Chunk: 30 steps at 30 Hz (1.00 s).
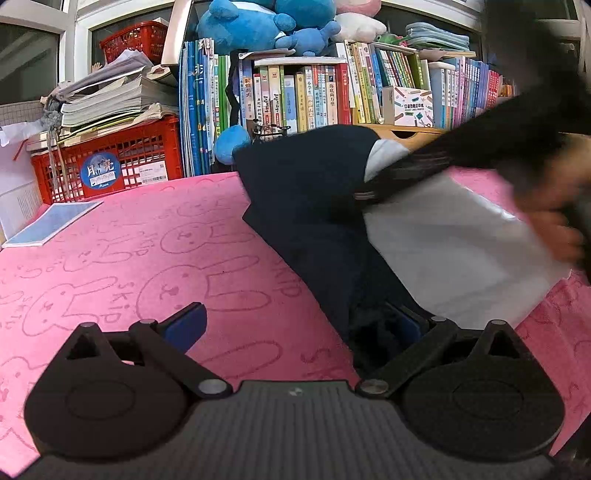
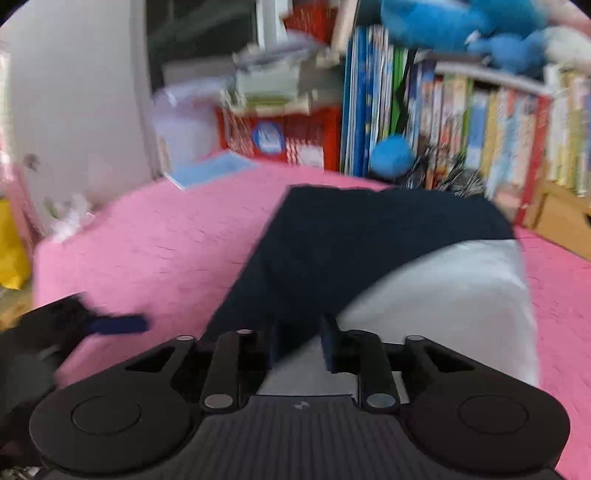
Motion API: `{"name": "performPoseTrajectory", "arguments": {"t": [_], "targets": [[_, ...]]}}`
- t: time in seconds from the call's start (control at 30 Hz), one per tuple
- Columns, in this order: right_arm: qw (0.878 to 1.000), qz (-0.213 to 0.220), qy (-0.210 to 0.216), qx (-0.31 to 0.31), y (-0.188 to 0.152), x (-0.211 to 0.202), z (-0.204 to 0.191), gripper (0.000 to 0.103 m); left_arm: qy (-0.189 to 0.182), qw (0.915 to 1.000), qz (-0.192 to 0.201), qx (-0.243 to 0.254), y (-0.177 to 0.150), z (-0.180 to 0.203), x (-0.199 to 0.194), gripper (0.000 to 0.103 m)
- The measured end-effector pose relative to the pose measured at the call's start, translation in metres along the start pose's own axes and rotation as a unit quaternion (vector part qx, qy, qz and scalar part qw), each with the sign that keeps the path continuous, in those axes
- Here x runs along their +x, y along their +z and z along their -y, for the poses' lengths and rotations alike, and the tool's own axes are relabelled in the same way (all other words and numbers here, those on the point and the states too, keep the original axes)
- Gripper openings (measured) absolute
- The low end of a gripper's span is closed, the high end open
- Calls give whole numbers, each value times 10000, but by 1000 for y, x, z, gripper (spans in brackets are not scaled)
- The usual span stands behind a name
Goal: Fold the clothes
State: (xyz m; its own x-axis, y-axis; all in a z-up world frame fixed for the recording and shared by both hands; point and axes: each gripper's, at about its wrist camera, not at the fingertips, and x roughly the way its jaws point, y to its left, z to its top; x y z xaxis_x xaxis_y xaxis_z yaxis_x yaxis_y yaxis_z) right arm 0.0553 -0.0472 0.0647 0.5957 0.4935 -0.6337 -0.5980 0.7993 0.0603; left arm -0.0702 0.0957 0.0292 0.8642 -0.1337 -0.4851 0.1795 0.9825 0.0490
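A navy and white garment (image 1: 314, 206) lies across the pink rabbit-print cover (image 1: 147, 258). My left gripper (image 1: 295, 325) stands open low over the cover. Its right finger (image 1: 406, 325) is tucked into the navy cloth's near edge and its left finger rests on bare pink. A person's blurred hand (image 1: 546, 221) in a dark sleeve reaches over the white panel (image 1: 461, 251). In the blurred right wrist view my right gripper (image 2: 301, 347) is shut on the garment (image 2: 351, 240), where navy meets white (image 2: 443, 295). One blue finger (image 2: 118, 325) of the left gripper shows at the left.
Behind the cover stand a red crate (image 1: 110, 162) under stacked papers, a row of books (image 1: 295, 96) and blue plush toys (image 1: 258, 22). A light blue booklet (image 1: 51, 221) lies at the cover's far left corner. A wooden drawer unit (image 2: 561, 225) stands far right.
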Motion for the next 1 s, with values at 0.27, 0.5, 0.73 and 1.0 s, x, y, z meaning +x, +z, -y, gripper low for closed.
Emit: {"name": "performPoseTrajectory", "arguments": {"t": [0.27, 0.5, 0.73, 1.0], "targets": [[9986, -490, -81, 169, 53, 80, 25, 0, -291, 9991, -168, -269, 1, -11, 5, 102], [9985, -393, -223, 311, 53, 118, 34, 0, -344, 9988, -167, -313, 0, -12, 6, 102], [9965, 362, 199, 733, 42, 18, 75, 43, -576, 9954, -337, -691, 2, -27, -1, 101], [9925, 537, -185, 1080, -60, -128, 91, 36, -597, 9967, -83, -541, 31, -46, -46, 103]]}}
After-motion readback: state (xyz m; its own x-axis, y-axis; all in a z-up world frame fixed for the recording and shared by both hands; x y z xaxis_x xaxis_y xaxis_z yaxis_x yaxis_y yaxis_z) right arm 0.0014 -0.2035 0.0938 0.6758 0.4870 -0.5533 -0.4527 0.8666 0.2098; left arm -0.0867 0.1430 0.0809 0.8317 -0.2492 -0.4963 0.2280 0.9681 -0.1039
